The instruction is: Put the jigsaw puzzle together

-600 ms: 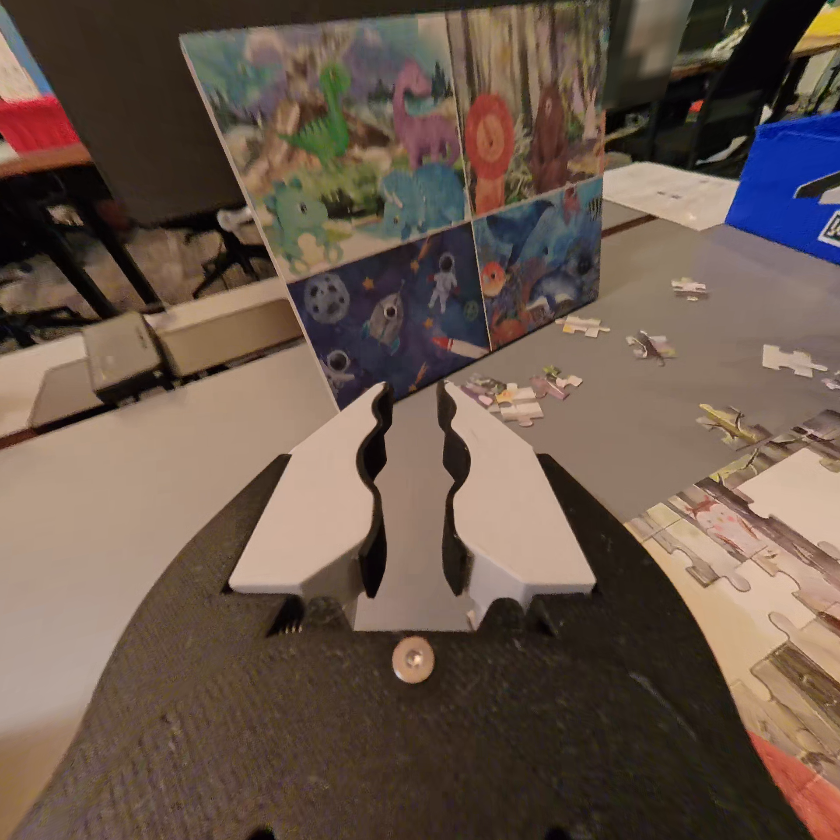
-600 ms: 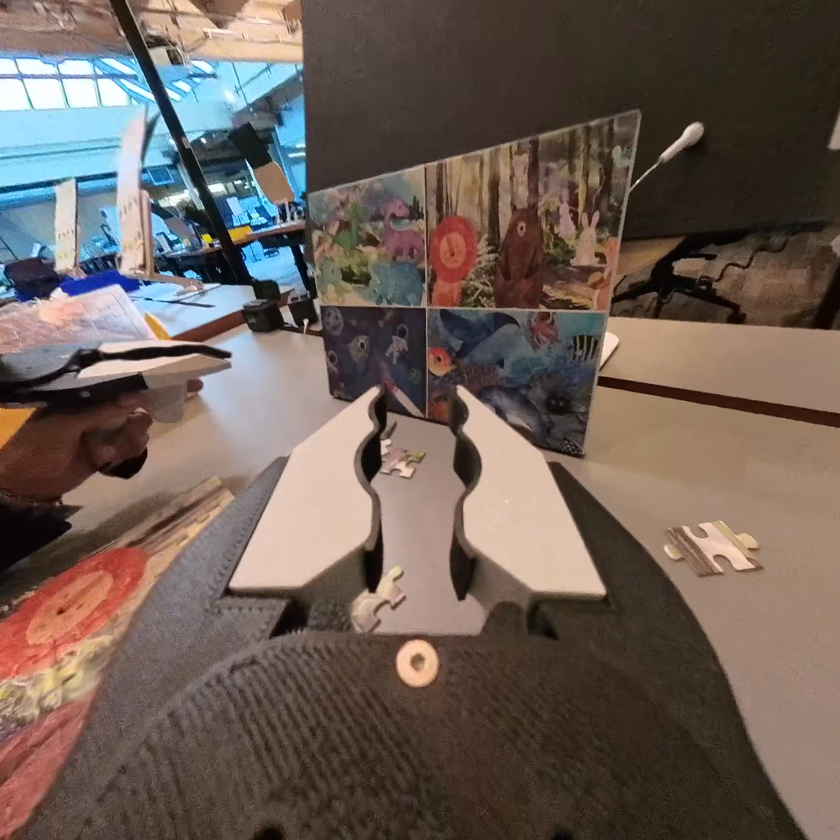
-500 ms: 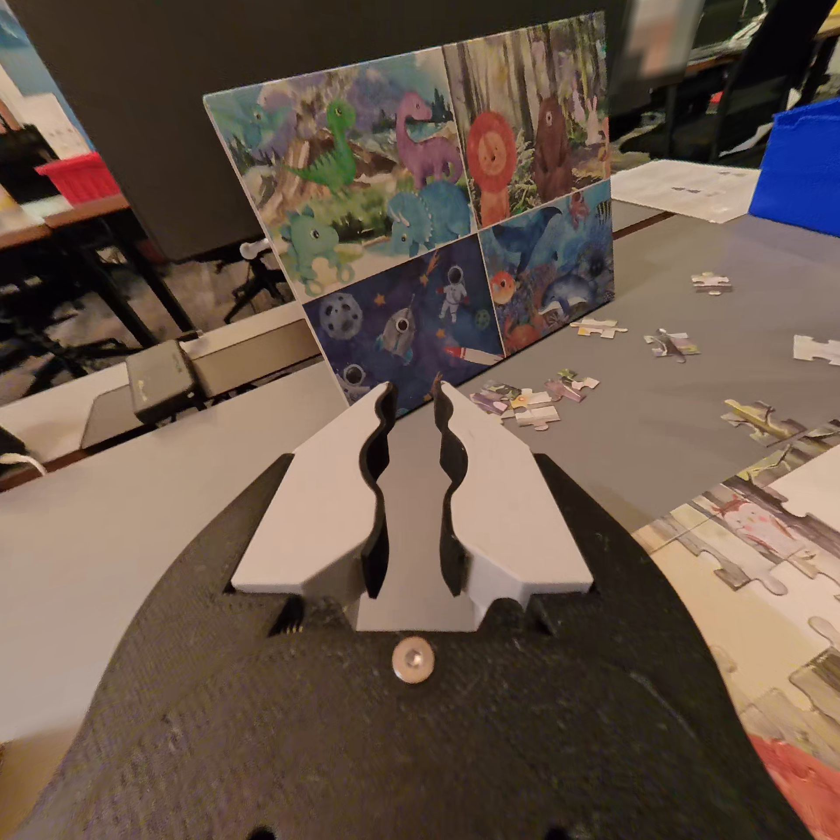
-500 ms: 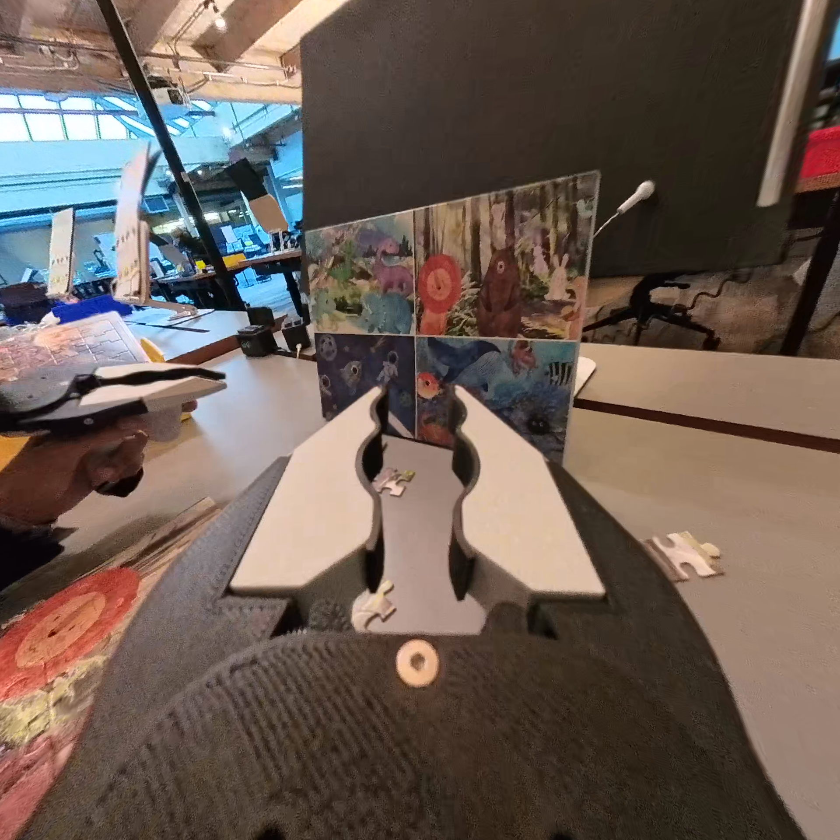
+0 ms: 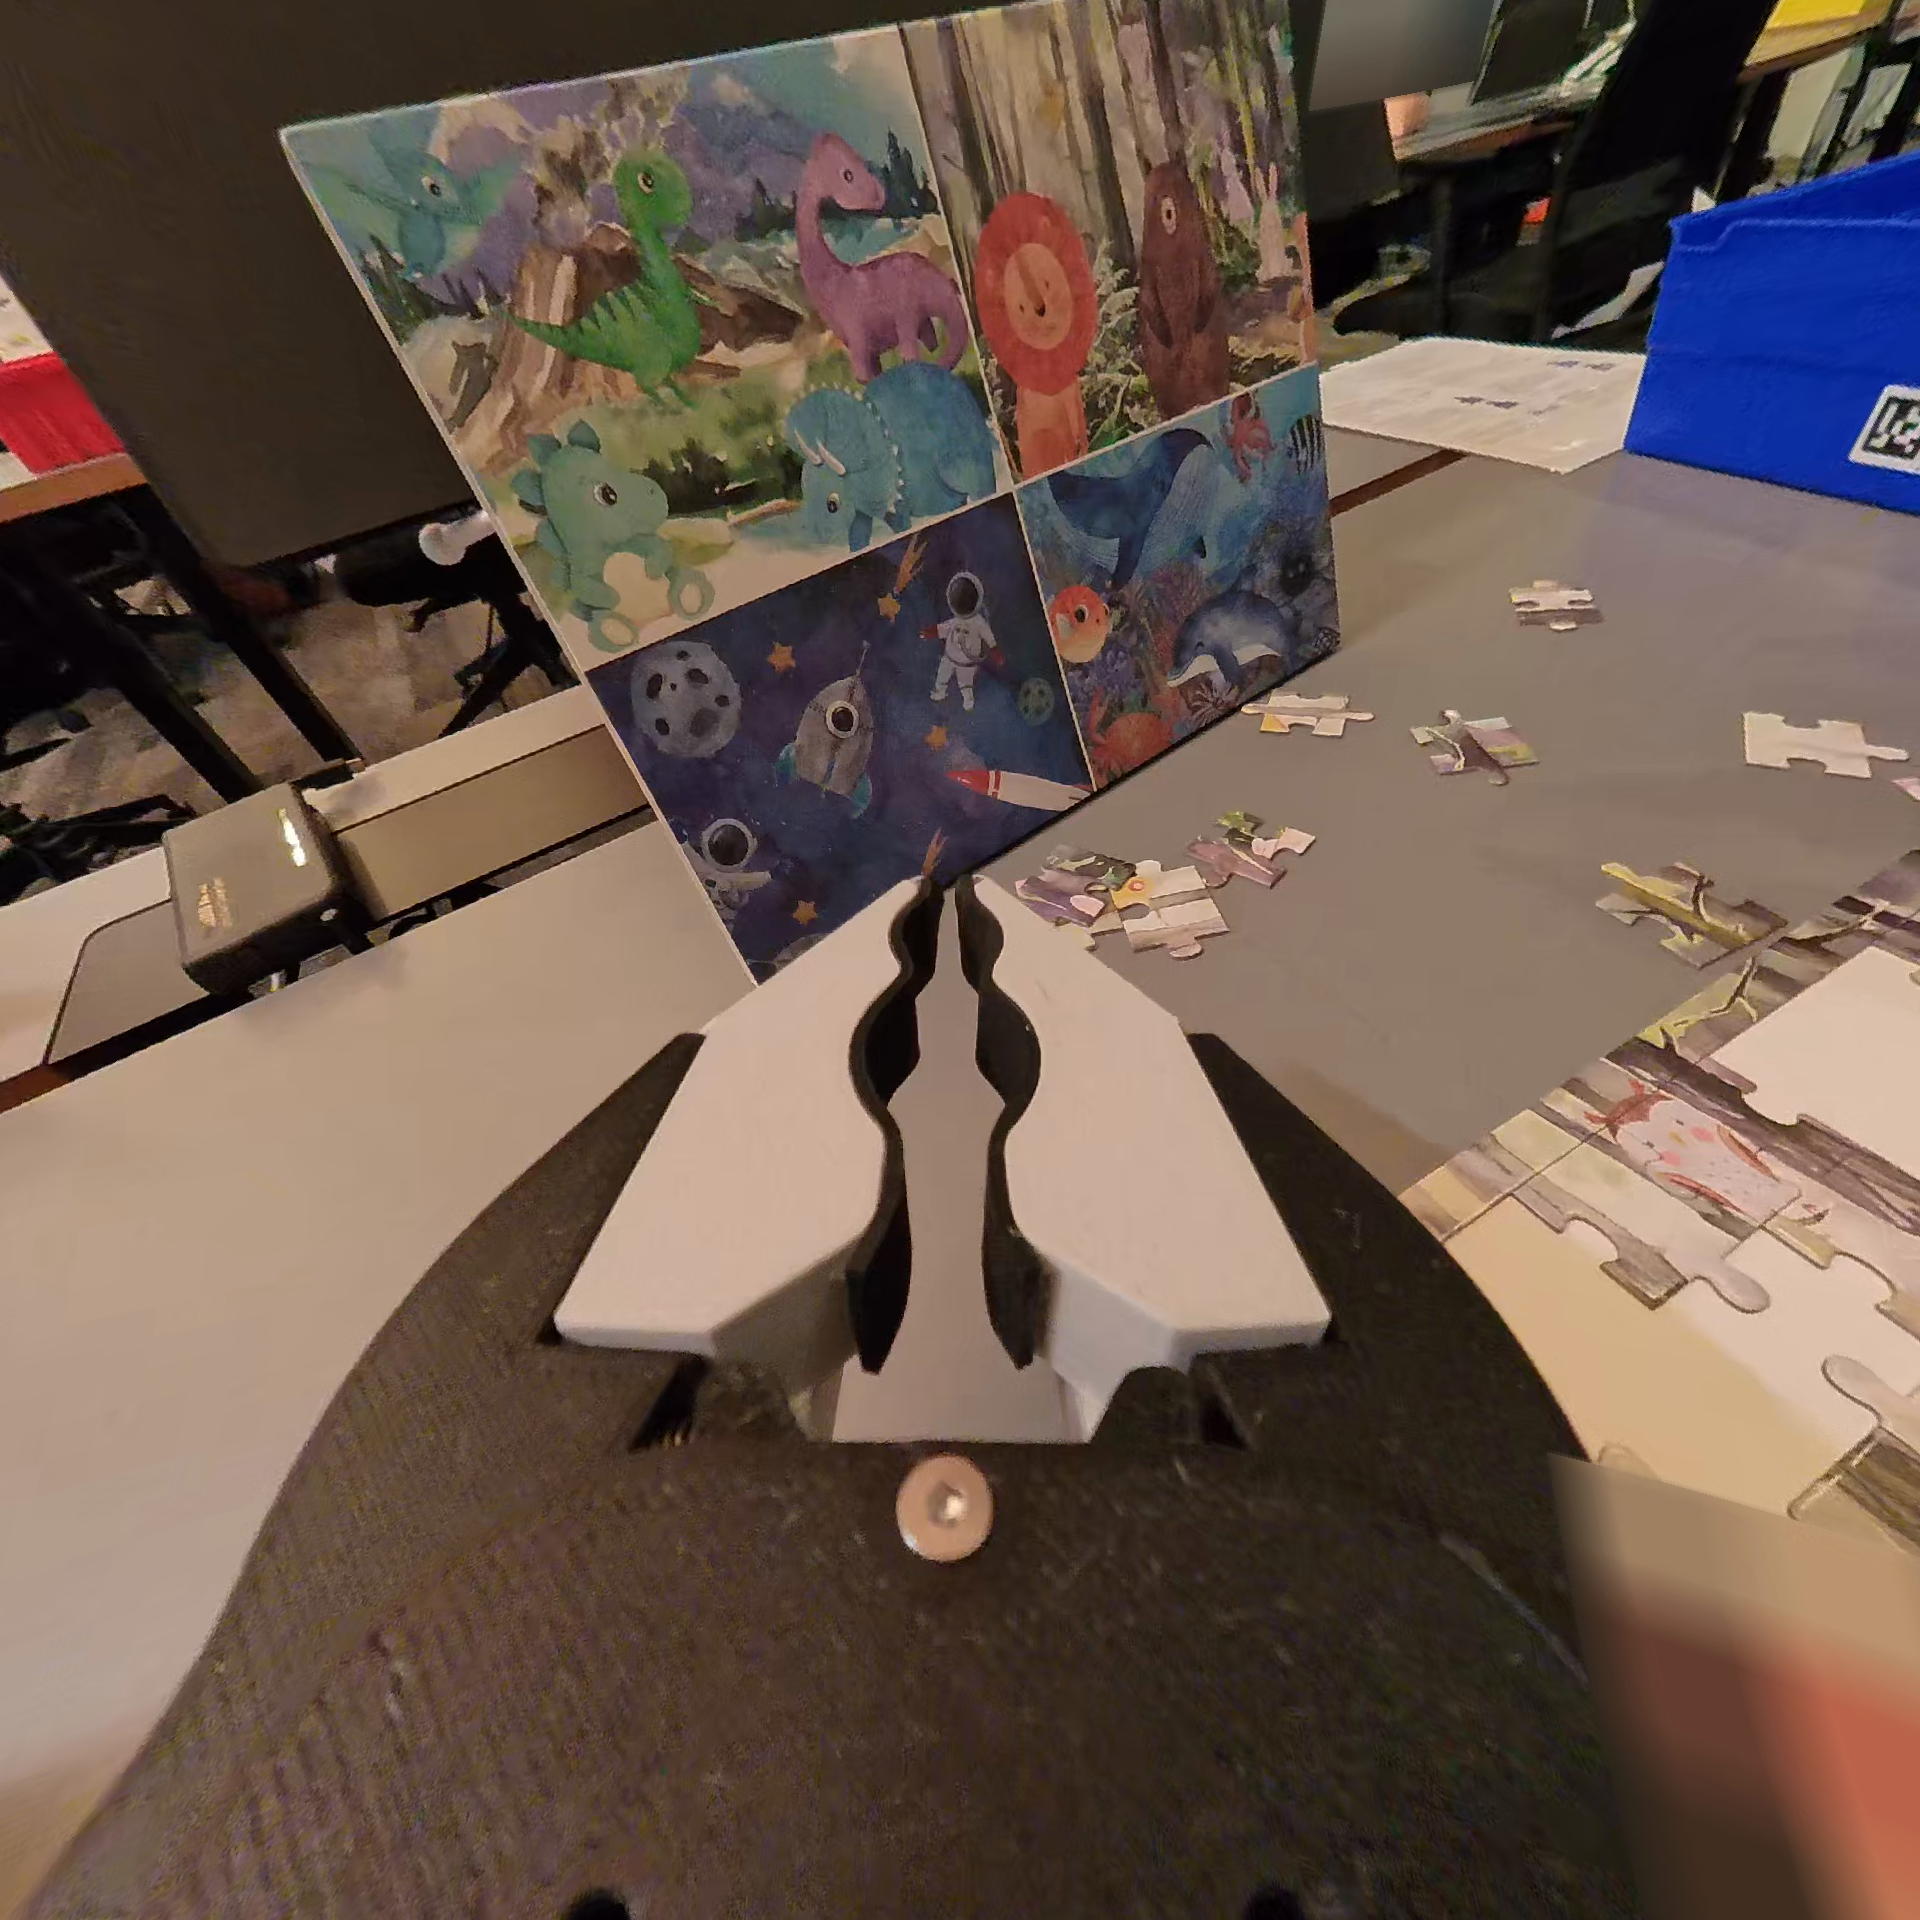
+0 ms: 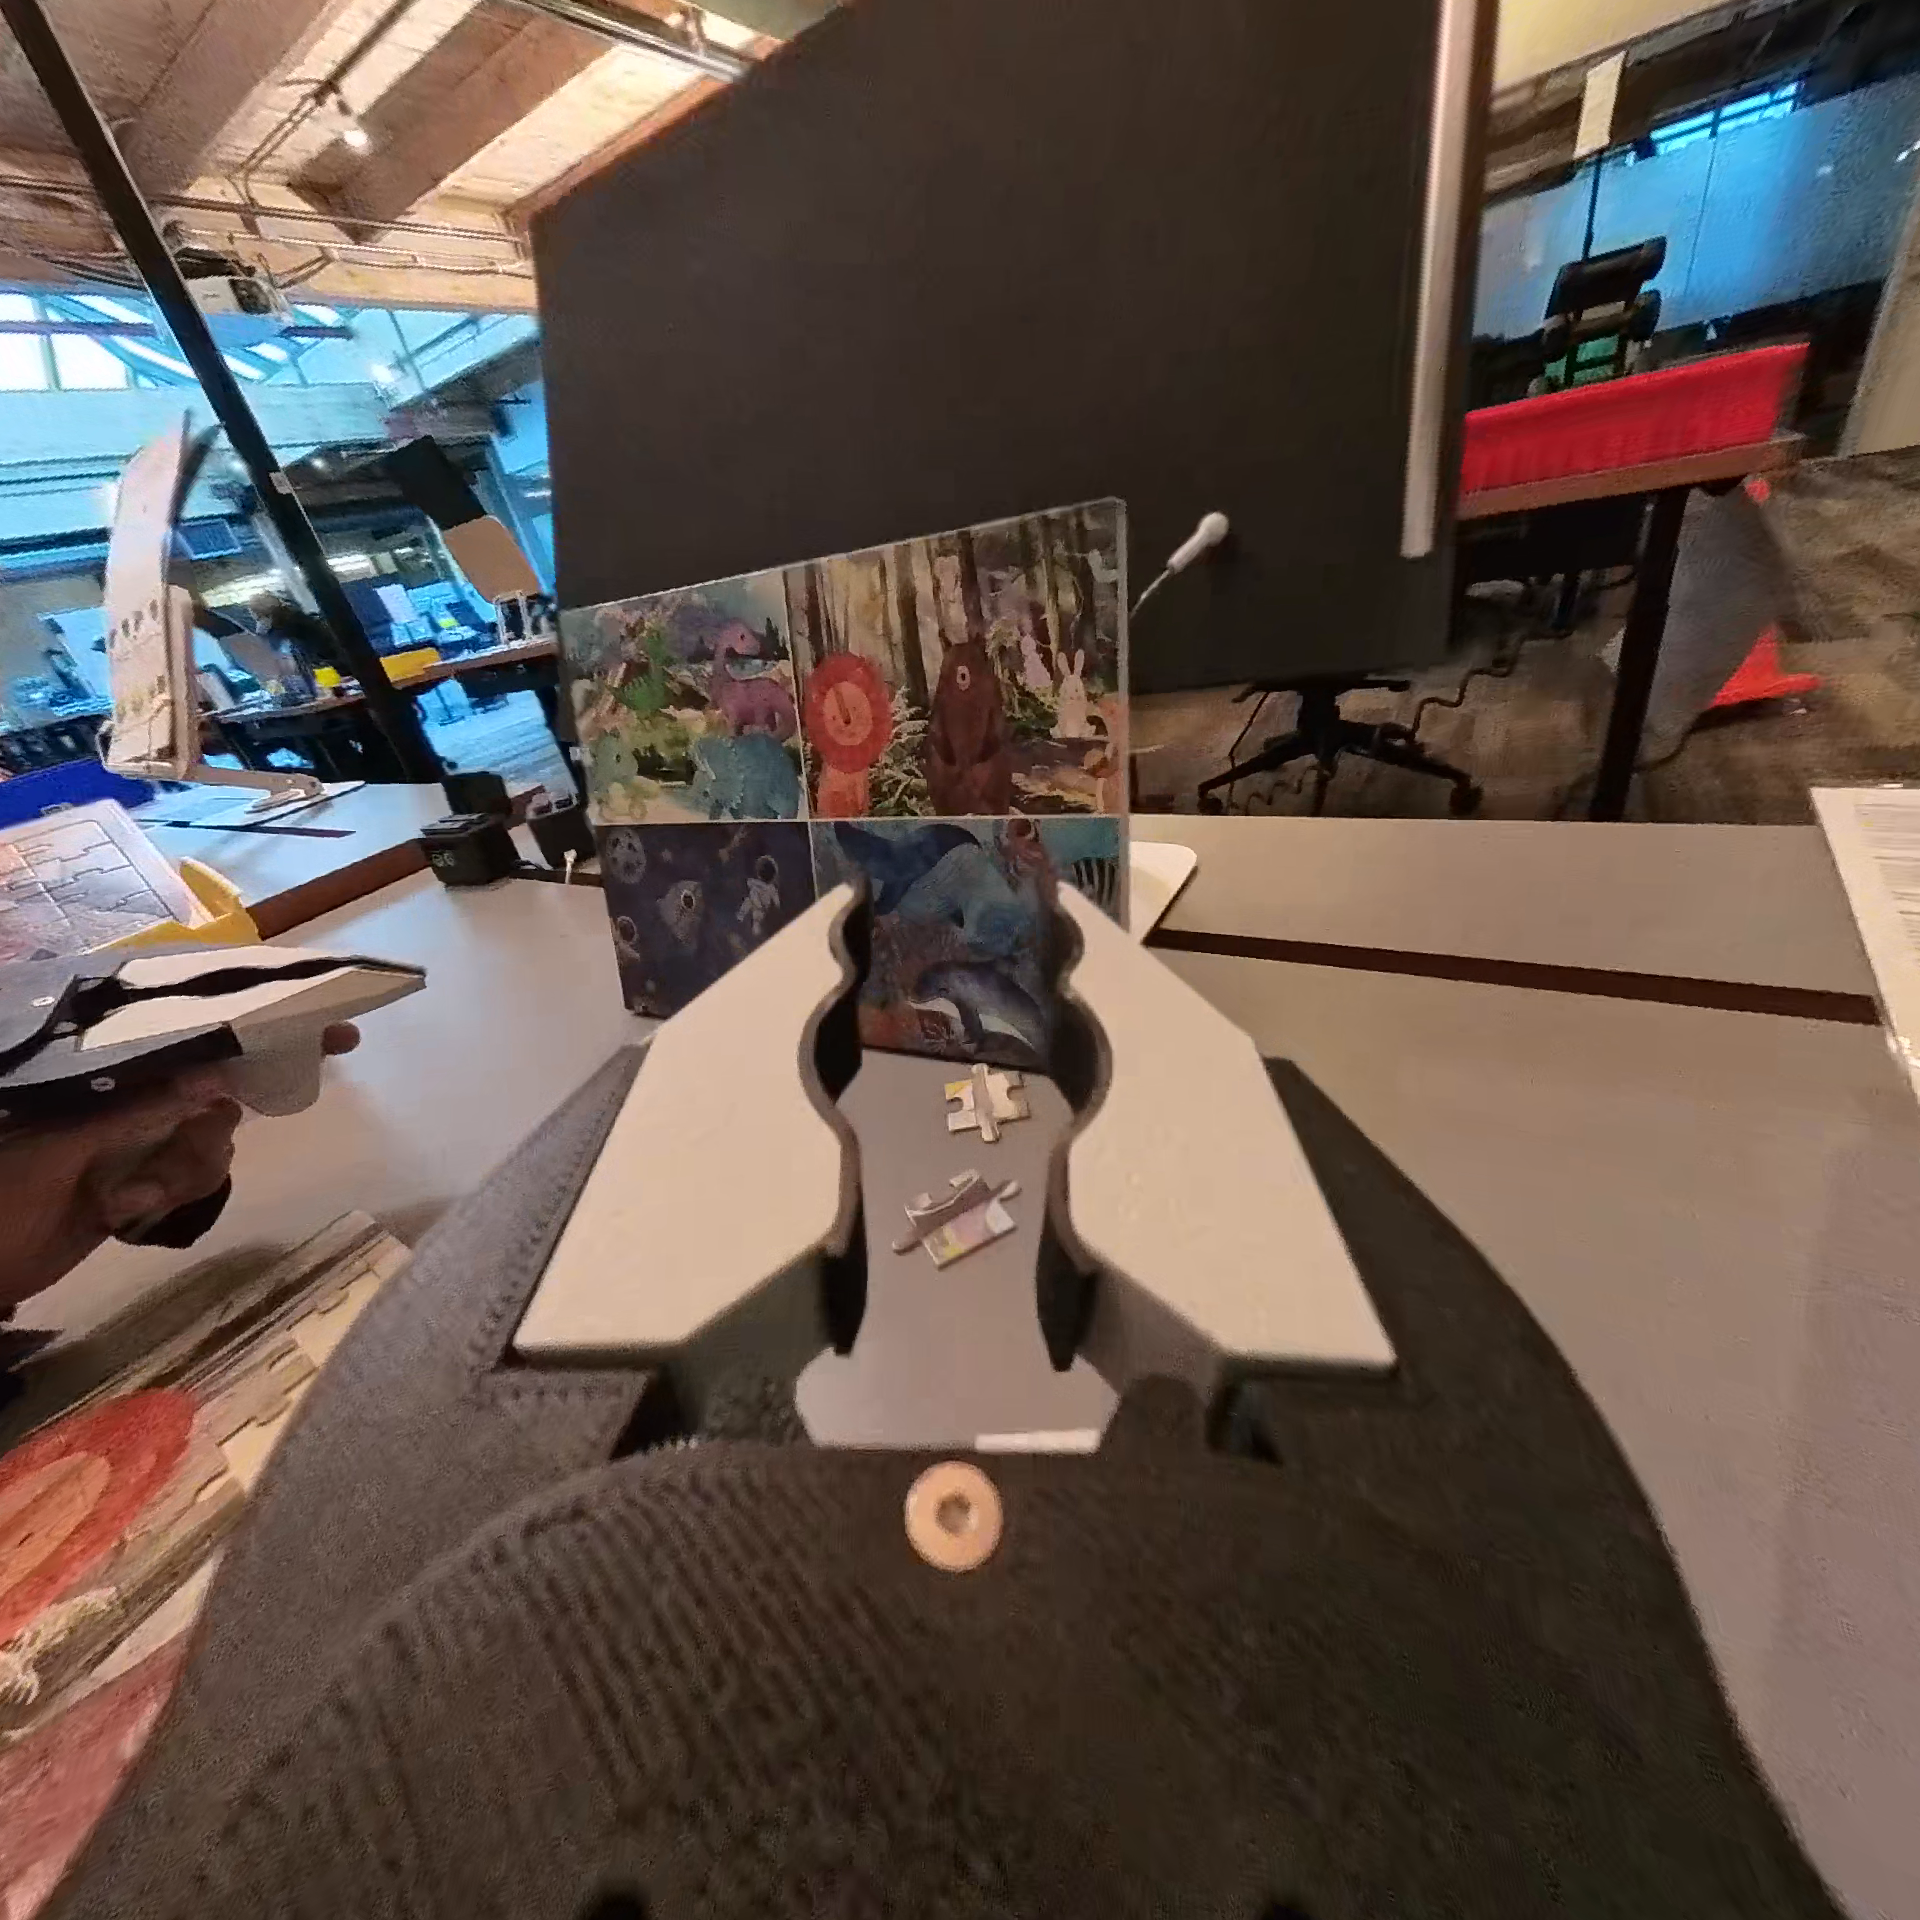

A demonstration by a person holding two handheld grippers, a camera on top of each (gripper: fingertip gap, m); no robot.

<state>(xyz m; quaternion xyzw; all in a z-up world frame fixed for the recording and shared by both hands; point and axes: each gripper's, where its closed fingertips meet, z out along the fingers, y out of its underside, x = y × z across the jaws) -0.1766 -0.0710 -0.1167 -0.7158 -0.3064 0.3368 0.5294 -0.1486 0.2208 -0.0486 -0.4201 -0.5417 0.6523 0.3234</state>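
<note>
A partly assembled jigsaw [image 5: 1662,1174] lies flat on the grey table at the right of the left wrist view. It also shows at the lower left of the right wrist view [image 6: 104,1507]. Loose pieces [image 5: 1143,899] lie scattered before an upright picture board [image 5: 831,468]. My left gripper [image 5: 938,894] is empty, its tips almost touching, and is held above the table near the board's lower edge. It also shows at the left of the right wrist view [image 6: 410,977]. My right gripper [image 6: 961,904] is open and empty. Two loose pieces [image 6: 985,1101] [image 6: 956,1218] lie on the table between its fingers.
A blue bin [image 5: 1787,332] and a paper sheet [image 5: 1475,400] sit at the far right of the table. A black box [image 5: 249,883] sits at the table's left edge. A dark partition [image 6: 987,312] stands behind the board. Another sheet [image 6: 1881,914] lies at the right. The left tips stand about 15 centimetres off the partly assembled jigsaw [image 5: 1662,1174].
My left gripper's jaws have closed from a clear gap to nearly touching. My right gripper has shifted to the right, and two other loose pieces now lie between its fingers.
</note>
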